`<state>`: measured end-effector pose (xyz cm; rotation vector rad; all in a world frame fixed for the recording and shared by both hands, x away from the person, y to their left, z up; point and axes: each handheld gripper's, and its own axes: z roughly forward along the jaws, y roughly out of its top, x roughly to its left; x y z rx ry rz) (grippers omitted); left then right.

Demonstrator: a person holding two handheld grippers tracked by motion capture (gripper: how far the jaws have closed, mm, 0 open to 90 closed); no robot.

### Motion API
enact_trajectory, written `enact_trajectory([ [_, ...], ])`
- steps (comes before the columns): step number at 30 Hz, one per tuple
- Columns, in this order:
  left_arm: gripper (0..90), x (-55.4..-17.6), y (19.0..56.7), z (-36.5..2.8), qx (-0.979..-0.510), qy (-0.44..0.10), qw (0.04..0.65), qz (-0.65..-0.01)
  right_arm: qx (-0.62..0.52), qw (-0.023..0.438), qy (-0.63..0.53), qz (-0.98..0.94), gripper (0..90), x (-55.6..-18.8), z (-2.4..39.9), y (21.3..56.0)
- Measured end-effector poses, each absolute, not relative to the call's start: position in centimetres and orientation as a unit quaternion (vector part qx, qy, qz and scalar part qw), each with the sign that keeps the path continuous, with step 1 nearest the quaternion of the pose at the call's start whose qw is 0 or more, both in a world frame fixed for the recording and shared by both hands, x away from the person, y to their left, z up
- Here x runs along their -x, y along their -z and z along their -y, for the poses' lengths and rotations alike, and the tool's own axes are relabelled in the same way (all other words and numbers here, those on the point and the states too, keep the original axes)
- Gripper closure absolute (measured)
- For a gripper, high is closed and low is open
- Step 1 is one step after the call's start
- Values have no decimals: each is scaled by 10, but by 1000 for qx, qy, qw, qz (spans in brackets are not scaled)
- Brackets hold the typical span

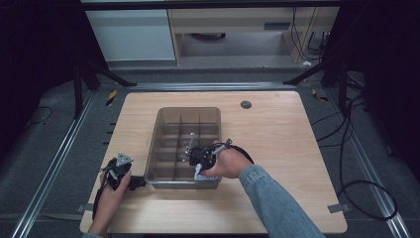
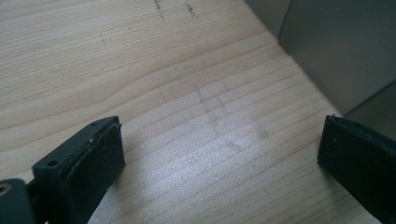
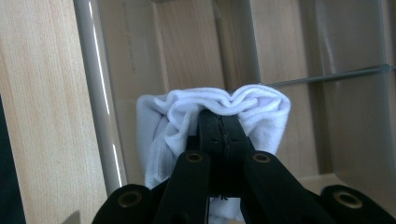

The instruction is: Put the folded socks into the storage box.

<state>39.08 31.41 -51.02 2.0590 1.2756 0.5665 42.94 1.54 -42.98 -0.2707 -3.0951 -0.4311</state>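
Right gripper (image 3: 223,122) around white cloth (image 3: 187,116)

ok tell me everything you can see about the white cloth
The white cloth looks like soft ribbed knit fabric, bunched and folded into a wad. The right gripper is shut on it, jaws pinching its gathered top edge so it puckers around them. It hangs at the near right corner of the clear divided bin, close to the rim. In the high view it peeks out below the person's right hand.
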Motion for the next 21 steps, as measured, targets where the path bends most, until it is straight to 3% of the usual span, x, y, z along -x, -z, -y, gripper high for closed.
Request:
enact_trajectory([
  [21, 0, -391, 510, -314, -783, -216, 322, -486, 86, -2, 113, 990, 900, -431, -21, 442],
])
